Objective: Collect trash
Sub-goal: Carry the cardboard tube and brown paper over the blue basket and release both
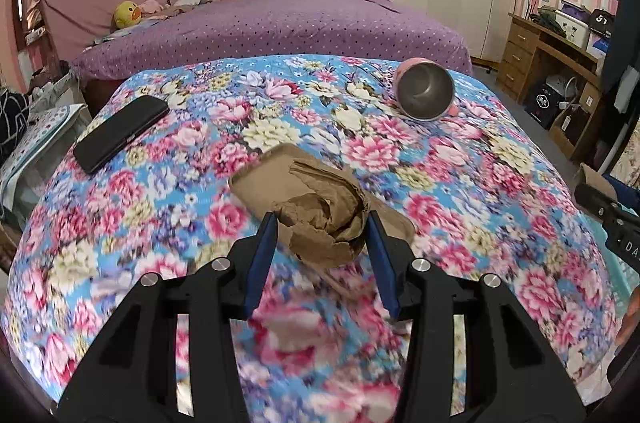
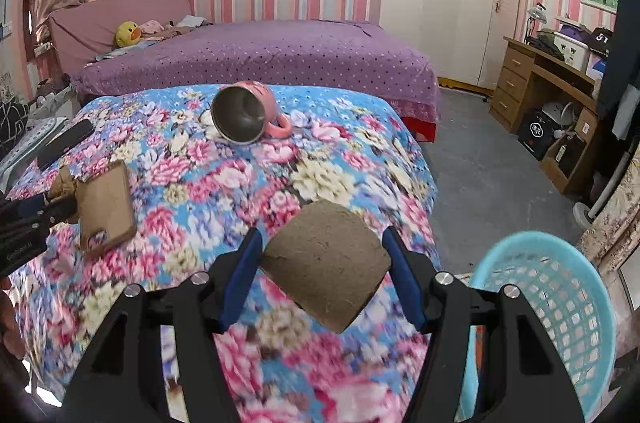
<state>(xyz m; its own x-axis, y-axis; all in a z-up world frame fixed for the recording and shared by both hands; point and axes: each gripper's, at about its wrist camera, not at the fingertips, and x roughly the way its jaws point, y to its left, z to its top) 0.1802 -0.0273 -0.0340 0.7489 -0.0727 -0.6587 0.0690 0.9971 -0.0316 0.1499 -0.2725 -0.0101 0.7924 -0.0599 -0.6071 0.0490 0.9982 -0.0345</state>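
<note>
My left gripper [image 1: 322,223] is shut on a crumpled brown paper ball [image 1: 324,219], held just above a brown phone case [image 1: 264,183] lying on the floral table cover [image 1: 160,215]. In the right wrist view the left gripper [image 2: 52,201] shows at the far left edge with the paper ball [image 2: 66,185] in its tips, beside the phone case [image 2: 106,207]. My right gripper [image 2: 322,255] is shut on a flat brown cardboard piece [image 2: 326,265], held above the table's right part. A light blue plastic basket [image 2: 560,307] stands at the lower right beside the table.
A pink mug [image 2: 248,117] lies on its side at the table's far part; it also shows in the left wrist view [image 1: 426,91]. A black phone [image 1: 120,133] lies at the left. A purple bed [image 2: 260,59] is behind. A wooden desk [image 2: 548,91] stands at right.
</note>
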